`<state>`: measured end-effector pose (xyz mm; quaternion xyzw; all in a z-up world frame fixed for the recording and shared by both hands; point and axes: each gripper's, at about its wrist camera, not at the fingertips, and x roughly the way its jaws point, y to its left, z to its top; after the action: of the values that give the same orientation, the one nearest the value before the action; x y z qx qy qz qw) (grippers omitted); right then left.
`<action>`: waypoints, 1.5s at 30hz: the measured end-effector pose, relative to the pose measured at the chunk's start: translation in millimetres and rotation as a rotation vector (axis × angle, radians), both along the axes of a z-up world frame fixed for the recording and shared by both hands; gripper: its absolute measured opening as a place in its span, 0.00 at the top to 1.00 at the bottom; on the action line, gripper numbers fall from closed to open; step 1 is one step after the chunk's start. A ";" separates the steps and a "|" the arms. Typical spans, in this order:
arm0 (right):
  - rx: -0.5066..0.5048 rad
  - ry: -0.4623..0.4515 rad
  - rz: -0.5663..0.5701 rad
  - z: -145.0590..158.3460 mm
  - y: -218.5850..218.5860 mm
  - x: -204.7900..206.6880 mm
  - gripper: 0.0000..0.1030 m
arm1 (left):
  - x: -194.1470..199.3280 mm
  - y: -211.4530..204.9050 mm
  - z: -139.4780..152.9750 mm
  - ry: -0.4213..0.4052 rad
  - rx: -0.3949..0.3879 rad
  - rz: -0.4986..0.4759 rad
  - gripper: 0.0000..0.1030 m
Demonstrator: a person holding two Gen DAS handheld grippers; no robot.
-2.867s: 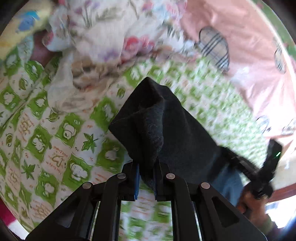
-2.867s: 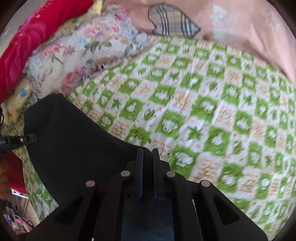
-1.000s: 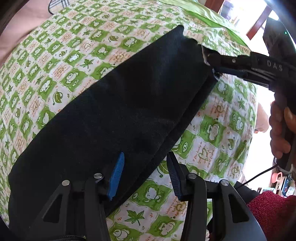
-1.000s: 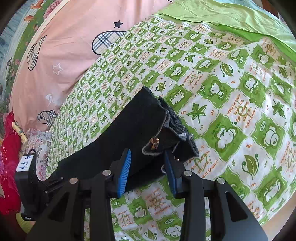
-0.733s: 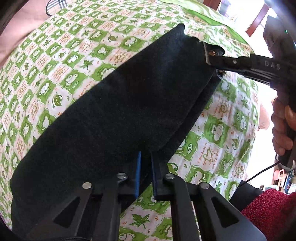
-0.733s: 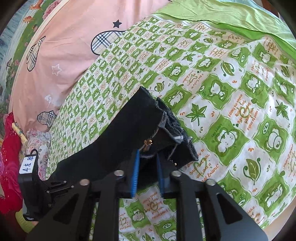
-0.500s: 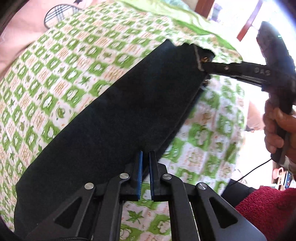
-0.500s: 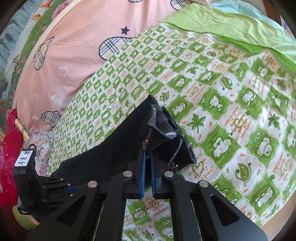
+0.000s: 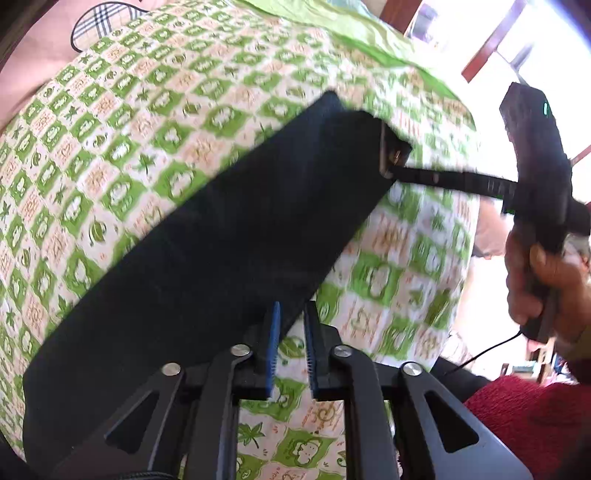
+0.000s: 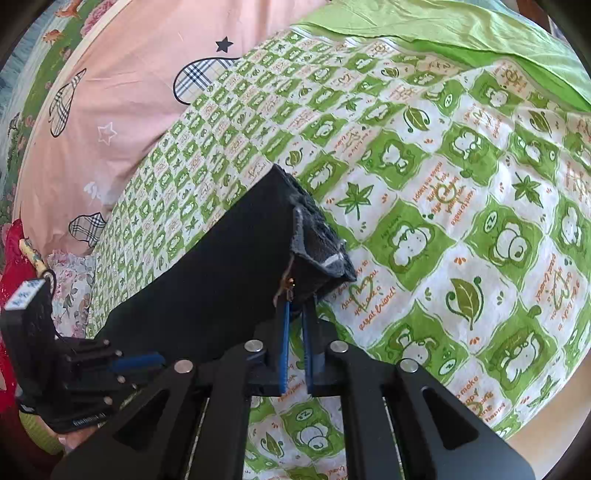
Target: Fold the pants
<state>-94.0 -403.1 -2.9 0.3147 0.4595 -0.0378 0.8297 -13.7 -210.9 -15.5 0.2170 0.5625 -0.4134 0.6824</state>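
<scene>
The black pants (image 9: pixel 207 236) lie as a long folded strip across the green-and-white patterned bed cover (image 9: pixel 110 122). My left gripper (image 9: pixel 291 314) is shut on the near long edge of the pants. My right gripper (image 10: pixel 295 306) is shut on the waistband end (image 10: pixel 317 251), near a small brass button, and lifts it off the cover. In the left wrist view the right gripper (image 9: pixel 397 171) reaches in from the right, held by a hand. In the right wrist view the left gripper (image 10: pixel 162 356) shows at the lower left, at the other end of the pants (image 10: pixel 207 280).
A pink sheet with plaid shapes (image 10: pixel 122 85) lies beyond the cover. A plain green cloth (image 10: pixel 443 29) lies at the far side. Floral and red bedding (image 10: pixel 70 284) is piled at the left. A red fuzzy cloth (image 9: pixel 524 417) is at the bed's near edge.
Both grippers went from open to shut on the pants. The waistband end has since risen off the cover, and the strip is pulled taut between the two grippers.
</scene>
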 end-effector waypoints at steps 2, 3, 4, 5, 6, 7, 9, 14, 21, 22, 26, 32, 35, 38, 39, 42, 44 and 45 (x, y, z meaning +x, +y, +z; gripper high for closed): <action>0.016 -0.003 -0.018 -0.2 -2.1 -3.5 0.86 | 11.1 -4.0 8.0 0.010 -0.023 0.020 0.63; 0.020 -0.002 -0.027 -0.7 -2.1 -6.2 0.81 | 15.8 -7.1 11.0 0.010 -0.032 0.026 0.63; 0.031 -0.003 -0.038 -1.5 -3.0 -8.1 0.77 | 23.7 -13.4 14.4 0.012 -0.040 0.030 0.63; 0.048 -0.007 -0.053 -3.0 -4.8 -10.3 0.69 | 29.8 -18.1 16.8 0.015 -0.045 0.032 0.62; 0.064 -0.009 -0.069 -4.7 -6.6 -12.0 0.62 | 34.8 -22.3 19.2 0.019 -0.048 0.033 0.60; 0.073 -0.013 -0.076 -5.2 -7.3 -12.4 0.60 | 41.1 -29.2 20.9 0.022 -0.052 0.032 0.56; 0.103 -0.026 -0.088 -7.8 -9.0 -12.6 0.60 | 53.3 -42.4 21.1 0.027 -0.052 0.020 0.51; 0.175 -0.045 -0.121 -17.1 -12.7 -5.8 0.60 | 79.6 -75.4 8.0 0.070 -0.009 -0.015 0.50; 0.206 -0.072 -0.145 -29.1 -15.7 -1.6 0.87 | 90.2 -117.5 -13.5 0.123 0.025 -0.068 0.49; 0.231 -0.088 -0.159 -31.4 -19.5 -4.8 0.88 | 89.7 -122.8 -16.3 0.125 0.028 -0.076 0.49; 0.292 -0.103 -0.192 -43.7 -29.8 -12.2 0.88 | 86.7 -145.7 -32.8 0.166 0.038 -0.108 0.54; 0.266 -0.110 -0.154 -42.0 -26.3 -8.9 0.88 | 86.9 -159.3 -38.9 0.217 0.003 -0.138 0.85; 0.252 -0.116 -0.128 -37.0 -23.5 -7.4 0.88 | 86.0 -153.8 -27.7 0.201 -0.023 -0.135 0.89; 0.256 -0.138 -0.096 -28.5 -20.2 -4.3 0.88 | 85.4 -141.9 -12.2 0.193 -0.066 -0.120 0.90; 0.263 -0.150 -0.083 -24.6 -18.5 -3.3 0.88 | 84.8 -138.9 -6.6 0.188 -0.080 -0.117 0.90; 0.289 -0.193 -0.051 -12.6 -14.4 -1.1 0.88 | 84.0 -117.7 19.9 0.160 -0.129 -0.106 0.90; 0.306 -0.236 -0.006 0.6 -7.1 2.3 0.88 | 81.7 -105.7 34.8 0.133 -0.153 -0.101 0.90; 0.318 -0.259 0.029 8.2 -1.3 5.1 0.88 | 81.1 -97.2 43.0 0.118 -0.165 -0.096 0.90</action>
<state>-88.9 -404.4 5.3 0.4371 0.3539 0.0879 0.8222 67.4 -308.1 27.5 0.1621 0.5546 -0.5027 0.6430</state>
